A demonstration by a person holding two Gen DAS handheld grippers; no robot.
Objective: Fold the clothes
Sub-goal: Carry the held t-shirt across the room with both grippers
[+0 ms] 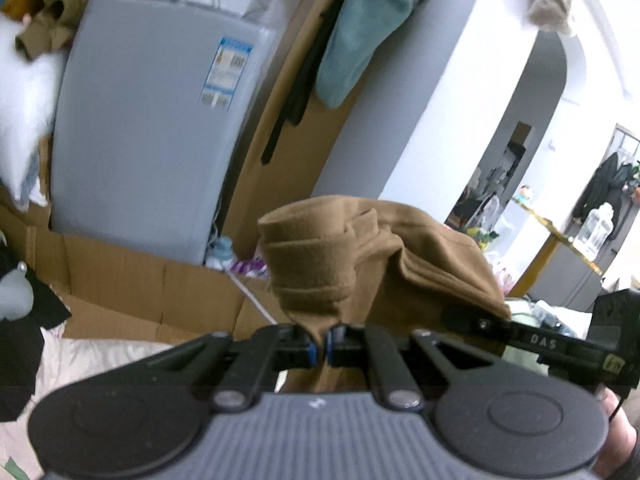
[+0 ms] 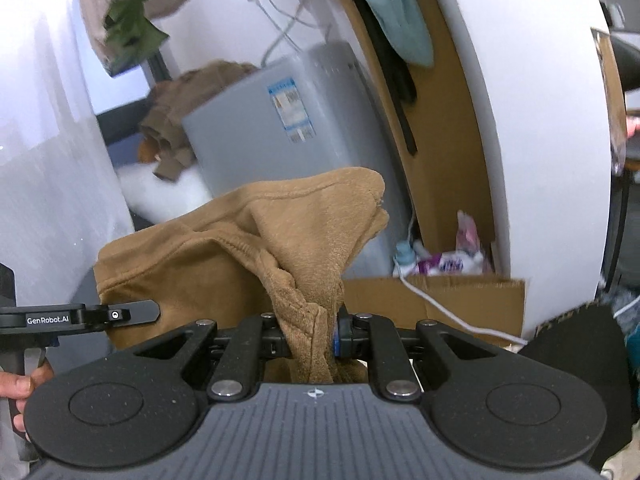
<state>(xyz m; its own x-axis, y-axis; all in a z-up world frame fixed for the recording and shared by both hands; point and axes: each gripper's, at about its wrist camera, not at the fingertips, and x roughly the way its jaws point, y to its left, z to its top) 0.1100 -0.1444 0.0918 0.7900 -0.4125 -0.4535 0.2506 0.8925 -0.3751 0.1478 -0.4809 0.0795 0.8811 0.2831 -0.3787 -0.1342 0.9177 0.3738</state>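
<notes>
A brown garment [image 1: 360, 256] is held up in the air between both grippers. My left gripper [image 1: 320, 350] is shut on a pinched edge of it, and the cloth bunches in folds above the jaws. My right gripper [image 2: 316, 340] is shut on another bunched edge of the same brown garment [image 2: 248, 248], which stretches to the left. The right gripper's body shows in the left wrist view [image 1: 560, 346]; the left gripper's body shows in the right wrist view [image 2: 80, 314].
A grey appliance [image 1: 152, 132] stands behind, on flattened cardboard [image 1: 132, 280]. A teal cloth [image 1: 360, 28] hangs on a brown door. Another brown garment [image 2: 180, 112] lies on a white heap. A pale bed sheet [image 1: 92, 360] and dark clothes [image 2: 580, 352] lie below.
</notes>
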